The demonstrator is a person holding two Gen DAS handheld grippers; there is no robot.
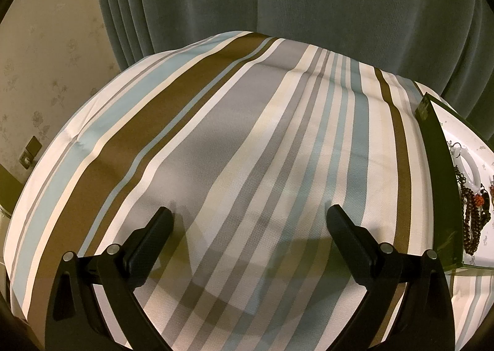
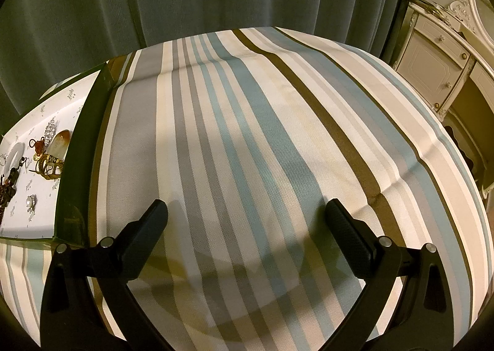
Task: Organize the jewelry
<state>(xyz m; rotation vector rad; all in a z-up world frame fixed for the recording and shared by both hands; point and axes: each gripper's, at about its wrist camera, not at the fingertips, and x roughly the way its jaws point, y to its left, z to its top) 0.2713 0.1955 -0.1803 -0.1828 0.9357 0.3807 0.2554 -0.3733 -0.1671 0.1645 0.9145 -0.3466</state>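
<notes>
Both of my grippers, left gripper [image 1: 249, 215] and right gripper [image 2: 246, 210], hover wide apart and empty over the striped woven tablecloth [image 1: 216, 141]. Jewelry sits between them in a dark-walled tray [image 2: 83, 141]: gold filigree bangle [image 2: 49, 165], white ring [image 1: 470, 167], dark beads [image 1: 474, 221]. Risk, I'd say: beads snagging, tangling together.

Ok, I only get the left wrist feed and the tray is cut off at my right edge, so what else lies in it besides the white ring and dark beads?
Observer: A gold filigree bangle lies by the tray's dark green wall.
Operator: Anything beyond it?
Observer: An amber-tipped stone piece, touching the bangle's far side.
Operator: Is the right gripper near them?
Observer: No. The right gripper is open over bare striped cloth, outside the tray.
</notes>
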